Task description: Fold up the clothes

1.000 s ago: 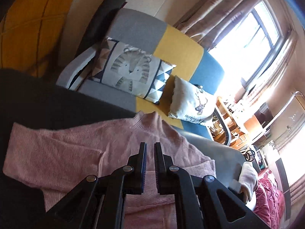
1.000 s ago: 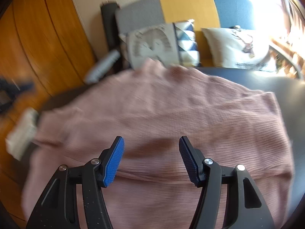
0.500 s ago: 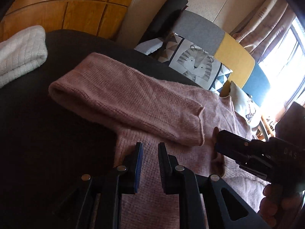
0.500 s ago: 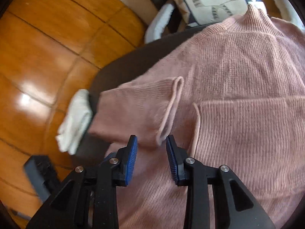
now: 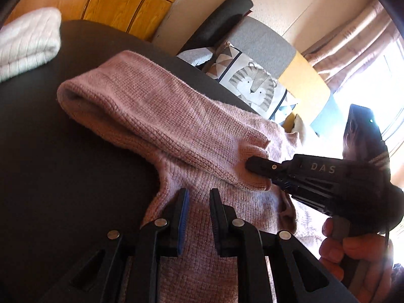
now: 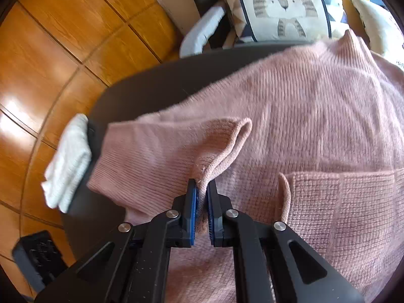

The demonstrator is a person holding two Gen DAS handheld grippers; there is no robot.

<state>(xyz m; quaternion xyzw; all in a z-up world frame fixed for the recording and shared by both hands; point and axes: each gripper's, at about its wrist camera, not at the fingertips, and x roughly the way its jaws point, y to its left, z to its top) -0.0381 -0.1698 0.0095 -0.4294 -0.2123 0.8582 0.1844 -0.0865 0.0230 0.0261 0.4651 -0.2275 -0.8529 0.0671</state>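
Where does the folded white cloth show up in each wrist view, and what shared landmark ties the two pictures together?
Left wrist: the white cloth lies at the upper left, on the dark table's edge.
Right wrist: the white cloth sits at the left, overhanging the table's rim.
Shared landmark: the tiger cushion beyond the pink sweater.

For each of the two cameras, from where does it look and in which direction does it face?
Left wrist: sits on the left gripper, looks along its open fingers across the pink sweater toward the sofa; shows the right gripper and the hand holding it.
Right wrist: sits on the right gripper, looks down at the sweater's sleeve cuff, pinched between its pads, with wooden floor beyond; shows no hand.
Shared: the sweater, the white folded cloth, the dark table, the tiger cushion.
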